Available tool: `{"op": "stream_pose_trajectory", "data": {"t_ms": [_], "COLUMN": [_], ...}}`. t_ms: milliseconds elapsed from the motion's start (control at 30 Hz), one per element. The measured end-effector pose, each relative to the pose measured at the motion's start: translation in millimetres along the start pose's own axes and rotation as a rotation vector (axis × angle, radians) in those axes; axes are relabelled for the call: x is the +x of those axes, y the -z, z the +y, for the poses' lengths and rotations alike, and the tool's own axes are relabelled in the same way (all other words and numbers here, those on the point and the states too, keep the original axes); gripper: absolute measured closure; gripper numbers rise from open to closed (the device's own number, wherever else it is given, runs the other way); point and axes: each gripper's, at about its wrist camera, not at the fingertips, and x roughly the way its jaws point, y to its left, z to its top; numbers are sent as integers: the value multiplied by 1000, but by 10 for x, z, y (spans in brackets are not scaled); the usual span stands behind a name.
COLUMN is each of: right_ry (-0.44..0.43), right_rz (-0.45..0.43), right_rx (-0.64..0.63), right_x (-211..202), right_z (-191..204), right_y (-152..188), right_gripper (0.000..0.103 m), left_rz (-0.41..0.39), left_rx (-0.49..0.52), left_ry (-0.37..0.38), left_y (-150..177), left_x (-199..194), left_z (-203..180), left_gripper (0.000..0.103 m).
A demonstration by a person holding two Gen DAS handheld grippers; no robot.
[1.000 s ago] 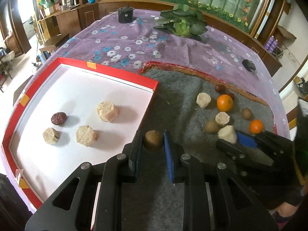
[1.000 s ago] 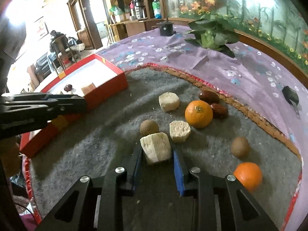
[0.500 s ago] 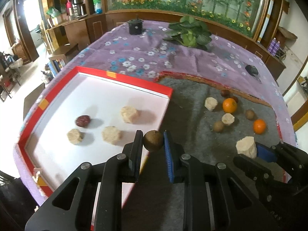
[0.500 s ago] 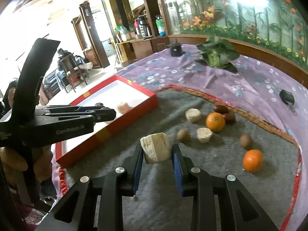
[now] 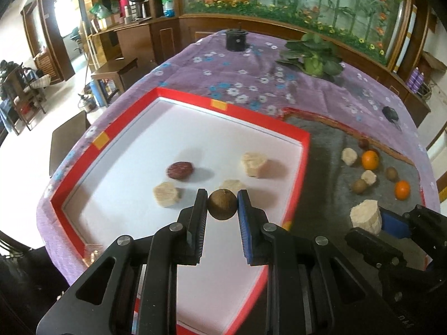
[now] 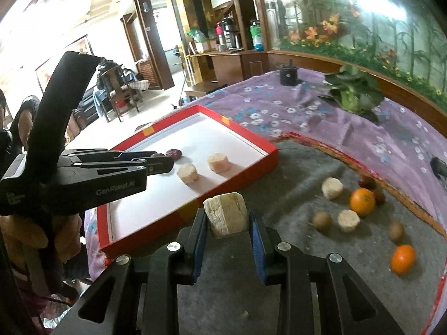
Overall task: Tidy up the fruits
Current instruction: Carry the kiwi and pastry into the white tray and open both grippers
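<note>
Left gripper (image 5: pixel 222 199) clamped on small round brown fruit (image 5: pixel 222 204), pinched across its middle, hanging over near part of red tray (image 5: pixel 304 150). Right gripper (image 6: pixel 226 217) clamped on pale cut chunk (image 6: pixel 225 213), held over grey felt mat (image 6: pixel 293 195) just short of tray edge.

Handling, judged: brown fruit light, firm, smooth and round, likely to roll on release; grip across widest part. Pale chunk light, fibrous, flat-sided; squeeze flat faces, probably crumbly at edges.

Ahead of left gripper inside tray: three pale chunks, one dark red date (image 5: pixel 180 170). Off to right on mat: two oranges, brown fruits, more chunks.

Tray floor white, smooth. Purple floral tablecloth (image 5: pixel 251 83) beyond; leafy greens (image 5: pixel 310 55) far ahead. Wood-panelled room, planted glass wall behind.
</note>
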Motion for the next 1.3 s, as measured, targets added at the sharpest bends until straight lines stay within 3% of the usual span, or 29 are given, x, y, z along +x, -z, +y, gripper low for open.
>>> {"op": "stream_pose_trajectory", "data": {"t_ms": [500, 800, 1200, 1267, 1300], "right_ry": [-57, -44, -26, -24, -23], "right_rz": [51, 81, 106, 94, 84], "right_rx": [-59, -66, -75, -72, -67], "right_x": [449, 701, 909, 889, 867], "right_z": [289, 295, 288, 298, 295], "right_y": [-297, -422, -396, -392, -390], "right_gripper": [74, 74, 72, 64, 62], "left_rz": [74, 89, 91, 92, 94], "left_rx": [-104, -44, -72, -78, -82], "left_ry": [12, 18, -42, -53, -60], "left_y": [-126, 1, 44, 44, 46], "left_x": [280, 270, 346, 352, 361], "left_z": [512, 424, 445, 454, 460], "left_gripper": [82, 82, 81, 71, 56]}}
